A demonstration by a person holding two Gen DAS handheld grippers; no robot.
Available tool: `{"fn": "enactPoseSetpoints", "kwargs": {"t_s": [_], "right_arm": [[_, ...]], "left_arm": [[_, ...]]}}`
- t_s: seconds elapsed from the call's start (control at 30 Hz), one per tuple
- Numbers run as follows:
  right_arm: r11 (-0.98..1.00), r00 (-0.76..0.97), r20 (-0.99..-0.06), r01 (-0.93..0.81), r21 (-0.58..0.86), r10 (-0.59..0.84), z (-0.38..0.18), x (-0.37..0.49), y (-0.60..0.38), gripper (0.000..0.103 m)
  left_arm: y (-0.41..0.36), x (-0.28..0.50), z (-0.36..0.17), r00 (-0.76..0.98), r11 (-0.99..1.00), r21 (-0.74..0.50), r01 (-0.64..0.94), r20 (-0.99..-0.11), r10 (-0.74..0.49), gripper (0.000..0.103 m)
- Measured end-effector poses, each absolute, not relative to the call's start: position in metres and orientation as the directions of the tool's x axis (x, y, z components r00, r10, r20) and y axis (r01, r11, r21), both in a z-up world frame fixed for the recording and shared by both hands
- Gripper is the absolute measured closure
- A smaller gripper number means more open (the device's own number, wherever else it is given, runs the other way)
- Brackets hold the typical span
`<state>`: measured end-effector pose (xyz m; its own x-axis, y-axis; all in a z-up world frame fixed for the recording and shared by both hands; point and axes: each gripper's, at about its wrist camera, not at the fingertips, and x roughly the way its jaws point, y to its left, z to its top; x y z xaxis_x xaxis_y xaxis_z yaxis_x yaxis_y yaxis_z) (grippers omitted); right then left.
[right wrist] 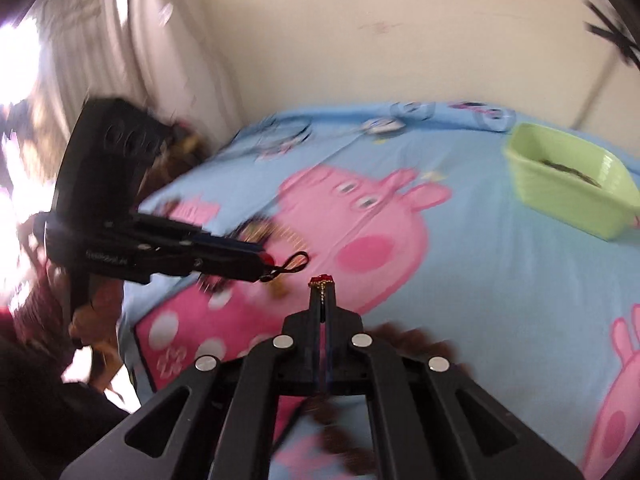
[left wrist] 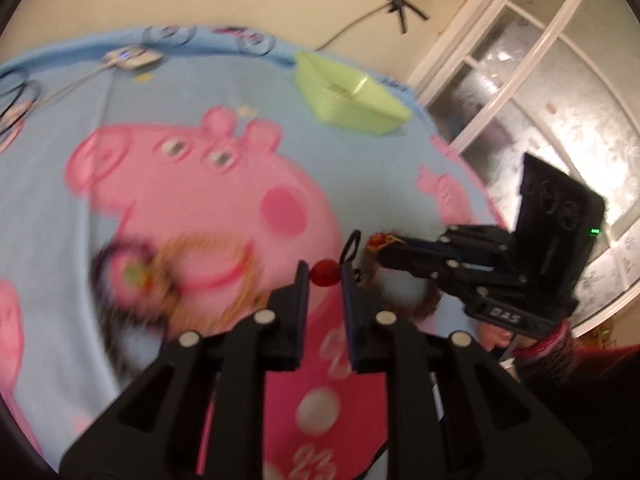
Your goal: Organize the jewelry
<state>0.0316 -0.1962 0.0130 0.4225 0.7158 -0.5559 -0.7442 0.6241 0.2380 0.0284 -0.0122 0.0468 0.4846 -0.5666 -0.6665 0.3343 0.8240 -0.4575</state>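
My left gripper (left wrist: 325, 274) is shut on a red bead piece (left wrist: 325, 273) with a black cord loop (left wrist: 351, 247); it shows at the left of the right wrist view (right wrist: 266, 260). My right gripper (right wrist: 322, 285) is shut on a small red and gold jewel with a fine chain (right wrist: 321, 280); it shows in the left wrist view (left wrist: 380, 245). Both are held above the blue cartoon-pig bedsheet (left wrist: 360, 168). A blurred heap of jewelry (left wrist: 168, 276) lies on the sheet, left of my left gripper. A brown beaded strand (right wrist: 404, 340) lies under my right gripper.
A light green plastic bin (left wrist: 352, 94) sits at the bed's far right (right wrist: 572, 184), something dark inside. A white device with a cable (left wrist: 132, 60) lies at the far edge. A glass-paned door (left wrist: 540, 92) stands right of the bed, a beige wall behind.
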Motion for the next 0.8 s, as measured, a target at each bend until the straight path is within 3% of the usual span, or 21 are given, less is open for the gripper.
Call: {"fn": "enactPoseSetpoints", "kwargs": {"t_s": [0.27, 0.47, 0.5, 0.57, 0.67, 0.73, 0.8], "right_arm": [[0.724, 0.569, -0.453, -0.593, 0.353, 0.686, 0.039, 0.110, -0.267, 0.103], [0.811, 0.706, -0.407, -0.451, 0.372, 0.579, 0.054, 0.175, -0.309, 0.103], [0.823, 0.717, -0.413, -0.432, 0.368, 0.561, 0.052, 0.182, -0.311, 0.103], [0.848, 0.747, -0.416, -0.391, 0.358, 0.519, 0.044, 0.197, -0.317, 0.103], [0.831, 0.756, -0.401, -0.333, 0.446, 0.518, 0.023, 0.208, -0.334, 0.103], [0.800, 0.747, -0.372, -0.346, 0.490, 0.551, 0.021, 0.209, -0.345, 0.095], [0.821, 0.781, -0.354, -0.329, 0.466, 0.514, 0.023, 0.205, -0.350, 0.078]], "left_arm": [[-0.076, 0.138, 0.069, 0.454, 0.793, -0.474, 0.382, -0.651, -0.608, 0.088], [-0.112, 0.227, 0.075, 0.466, 0.805, -0.489, 0.335, -0.657, -0.593, 0.088], [-0.117, 0.236, 0.072, 0.473, 0.819, -0.478, 0.318, -0.669, -0.574, 0.087], [-0.127, 0.257, 0.058, 0.456, 0.858, -0.442, 0.262, -0.726, -0.514, 0.072], [-0.130, 0.261, 0.051, 0.449, 0.854, -0.450, 0.259, -0.727, -0.520, 0.070], [-0.130, 0.256, 0.054, 0.460, 0.858, -0.442, 0.263, -0.724, -0.514, 0.067], [-0.125, 0.246, 0.061, 0.489, 0.861, -0.436, 0.262, -0.709, -0.508, 0.066]]}}
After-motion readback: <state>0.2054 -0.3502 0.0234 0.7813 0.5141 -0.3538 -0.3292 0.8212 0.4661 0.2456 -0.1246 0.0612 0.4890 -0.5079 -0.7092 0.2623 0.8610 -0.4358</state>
